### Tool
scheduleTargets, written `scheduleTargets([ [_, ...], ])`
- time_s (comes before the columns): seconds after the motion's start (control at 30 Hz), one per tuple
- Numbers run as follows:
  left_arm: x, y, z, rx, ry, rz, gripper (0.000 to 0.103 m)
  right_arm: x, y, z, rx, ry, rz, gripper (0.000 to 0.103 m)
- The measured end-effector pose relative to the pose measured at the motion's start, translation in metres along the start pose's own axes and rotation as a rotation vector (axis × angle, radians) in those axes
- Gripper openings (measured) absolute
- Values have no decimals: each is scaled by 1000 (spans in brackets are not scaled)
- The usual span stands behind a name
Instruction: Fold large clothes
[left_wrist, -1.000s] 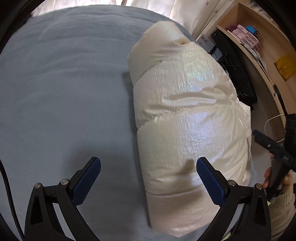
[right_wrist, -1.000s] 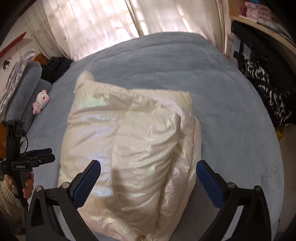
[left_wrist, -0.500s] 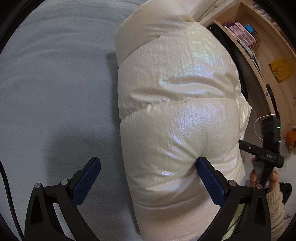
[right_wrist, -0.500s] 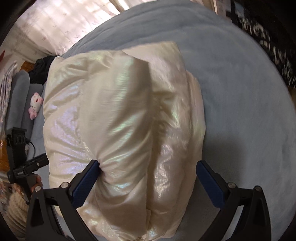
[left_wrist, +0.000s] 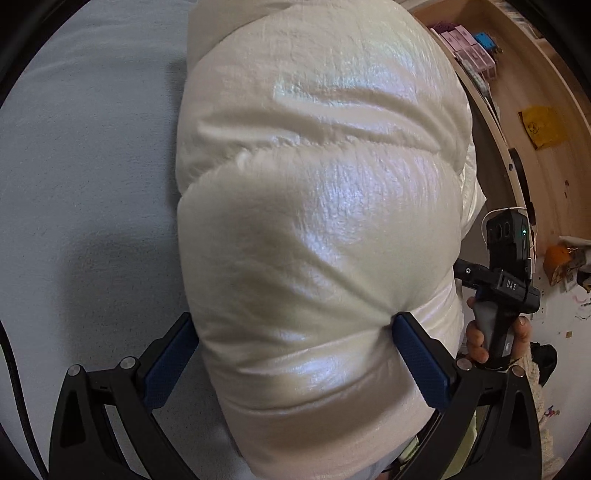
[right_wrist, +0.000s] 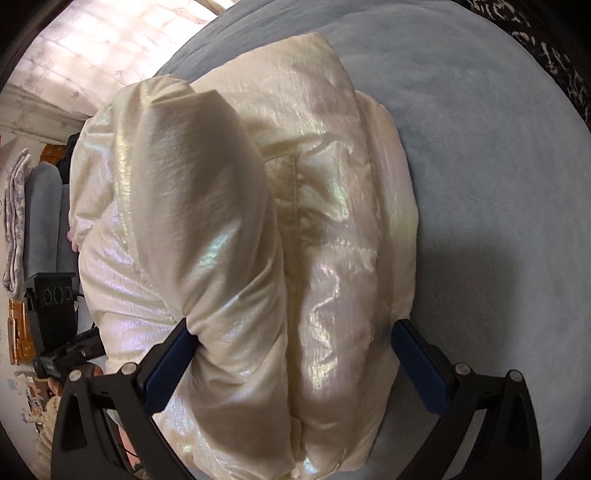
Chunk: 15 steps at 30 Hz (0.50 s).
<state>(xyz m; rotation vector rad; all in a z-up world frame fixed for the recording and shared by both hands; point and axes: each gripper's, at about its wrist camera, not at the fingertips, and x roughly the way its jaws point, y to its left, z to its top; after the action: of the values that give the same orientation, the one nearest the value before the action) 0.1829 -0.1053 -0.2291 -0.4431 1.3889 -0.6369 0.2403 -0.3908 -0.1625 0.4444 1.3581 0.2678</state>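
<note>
The cream puffer jacket (left_wrist: 317, 229) lies bundled on the blue-grey bed (left_wrist: 85, 155). Left gripper (left_wrist: 295, 354) straddles one end, fingers (left_wrist: 421, 362) spread wide, pressing its sides. Right gripper (right_wrist: 291, 365) likewise straddles the other end, fingers (right_wrist: 168, 365) wide.

Your left gripper (left_wrist: 291, 354) has black arms, silver screws and blue textured pads (left_wrist: 421, 363); your right hand (left_wrist: 480, 341) shows bare skin, cream knit cuff.
</note>
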Motion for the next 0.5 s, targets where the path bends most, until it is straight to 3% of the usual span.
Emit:
scheduleTargets([
  [0.2, 0, 5, 2, -7, 15, -2, 103, 11, -22, -4, 95, 22, 115, 103],
  [0.37, -3, 4, 2, 5, 21, 9, 103, 3, -26, -5, 87, 35, 103, 103],
  [0.5, 3, 2, 7, -3, 22, 5, 103, 12, -36, 1, 108, 55, 168, 103],
])
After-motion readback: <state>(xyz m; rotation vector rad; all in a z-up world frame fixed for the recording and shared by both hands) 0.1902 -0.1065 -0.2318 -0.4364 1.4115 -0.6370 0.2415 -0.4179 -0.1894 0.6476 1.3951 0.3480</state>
